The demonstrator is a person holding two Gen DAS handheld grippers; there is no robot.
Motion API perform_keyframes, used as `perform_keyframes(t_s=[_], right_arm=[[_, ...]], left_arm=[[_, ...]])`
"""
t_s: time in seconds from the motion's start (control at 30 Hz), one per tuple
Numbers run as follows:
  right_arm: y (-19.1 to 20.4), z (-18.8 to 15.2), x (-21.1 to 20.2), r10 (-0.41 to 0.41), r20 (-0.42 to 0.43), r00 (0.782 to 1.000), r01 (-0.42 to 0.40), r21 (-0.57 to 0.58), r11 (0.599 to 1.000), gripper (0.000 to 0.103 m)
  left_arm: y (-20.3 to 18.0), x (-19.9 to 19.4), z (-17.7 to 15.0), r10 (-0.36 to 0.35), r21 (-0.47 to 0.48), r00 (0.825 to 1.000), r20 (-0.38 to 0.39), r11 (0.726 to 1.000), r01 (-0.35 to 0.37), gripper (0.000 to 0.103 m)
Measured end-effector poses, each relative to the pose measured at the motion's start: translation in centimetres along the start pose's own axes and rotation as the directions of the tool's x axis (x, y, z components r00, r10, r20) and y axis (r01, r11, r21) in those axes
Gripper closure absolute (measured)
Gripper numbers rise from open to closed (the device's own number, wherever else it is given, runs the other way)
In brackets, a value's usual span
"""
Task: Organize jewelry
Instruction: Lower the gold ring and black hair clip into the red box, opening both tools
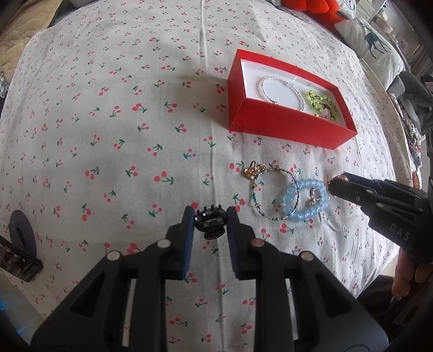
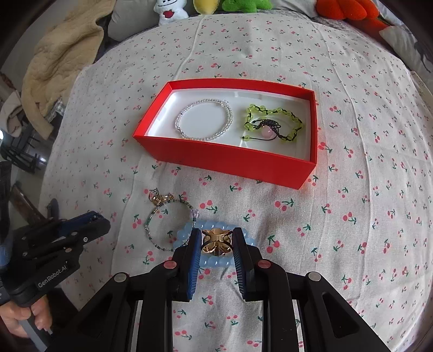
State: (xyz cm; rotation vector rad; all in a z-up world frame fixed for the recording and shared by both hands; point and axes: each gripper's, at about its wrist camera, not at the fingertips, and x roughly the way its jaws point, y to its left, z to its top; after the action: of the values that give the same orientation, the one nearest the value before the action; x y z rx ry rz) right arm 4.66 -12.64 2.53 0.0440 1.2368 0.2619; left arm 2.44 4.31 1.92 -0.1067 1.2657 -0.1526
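A red box [image 1: 286, 130] [image 2: 230, 162] lies open on the cherry-print cloth, holding a clear bead bracelet [image 2: 204, 119] and a green bead bracelet with a pink stone [image 2: 273, 123]. My left gripper [image 1: 210, 219] is shut on a black hair claw [image 1: 210, 224], just above the cloth. My right gripper [image 2: 216, 241] is shut on a gold clip [image 2: 216, 242], over a blue bead bracelet [image 1: 308, 200] [image 2: 189, 232]. A thin beaded bracelet [image 1: 270, 192] [image 2: 167, 222] with a gold charm [image 1: 251, 170] lies beside it.
A beige blanket [image 2: 62, 62] and plush toys [image 2: 170, 10] lie beyond the cloth's far edge. A cushion with a deer print [image 1: 376, 46] sits at the far right. A dark object [image 1: 19, 254] lies at the left edge.
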Motion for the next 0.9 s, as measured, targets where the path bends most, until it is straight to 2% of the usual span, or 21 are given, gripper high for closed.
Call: perform_keyframes(t_s=[0.27,0.5,0.9], right_arm=[[-1.0,0.4,-2.1,0.016,0.059,0.998,-0.018,0.032,0.999,0.080],[-2.0,1.5,-4.0,0.035,0.120,0.992,-0.043,0.065,0.997,0.080],[-3.5,3.9,-4.2,0.051,0.181,0.982,-0.077,0.140,0.987,0.080]], left_arm=[[-0.5,-1.6,0.7,-0.025,0.008,0.997,0.072,1.000,0.024,0.078],[-1.1,-2.3,2.9,-0.043,-0.002,0.989,0.140,0.999,0.044,0.078],[-2.9,-1.7,6.5,-0.093,0.016,0.973,0.210,0.996,0.092,0.078]])
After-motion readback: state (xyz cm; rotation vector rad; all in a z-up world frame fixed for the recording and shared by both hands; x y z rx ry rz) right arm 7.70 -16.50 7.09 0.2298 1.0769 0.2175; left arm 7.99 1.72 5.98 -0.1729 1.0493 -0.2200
